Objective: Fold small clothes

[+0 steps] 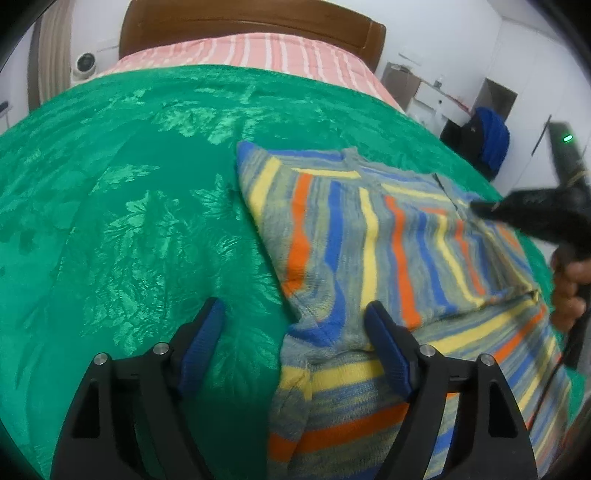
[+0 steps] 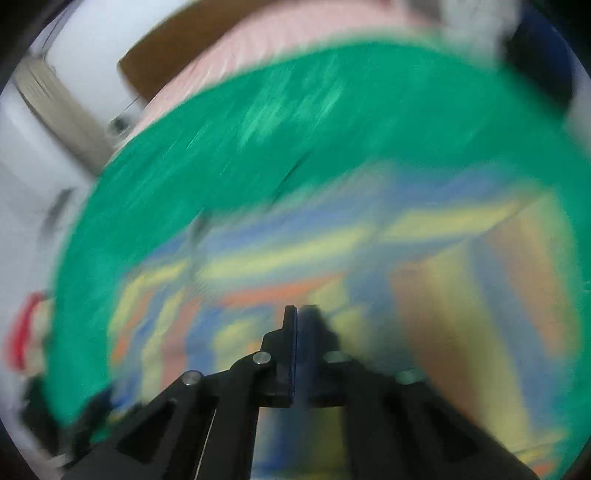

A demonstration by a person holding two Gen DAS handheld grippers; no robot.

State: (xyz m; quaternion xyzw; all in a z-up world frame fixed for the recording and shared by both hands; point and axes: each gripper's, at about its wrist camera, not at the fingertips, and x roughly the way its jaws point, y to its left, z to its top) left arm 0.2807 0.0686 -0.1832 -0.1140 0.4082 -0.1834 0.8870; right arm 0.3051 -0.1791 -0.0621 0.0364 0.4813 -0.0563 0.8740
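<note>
A small striped knit garment (image 1: 388, 240) in grey, blue, yellow and orange lies partly folded on the green bedspread (image 1: 129, 203). My left gripper (image 1: 295, 325) is open and empty just above the garment's near left edge, its right finger over the knit. My right gripper (image 1: 484, 208) shows in the left wrist view as a dark tip over the garment's far right part. In the blurred right wrist view my right gripper (image 2: 298, 317) is shut with nothing seen between the pads, above the garment (image 2: 332, 258).
The green bedspread (image 2: 295, 129) covers a bed with a pink striped sheet (image 1: 258, 51) and brown headboard (image 1: 251, 26) at the far end. A dark blue bundle (image 1: 487, 136) and white furniture stand beyond the bed's right side.
</note>
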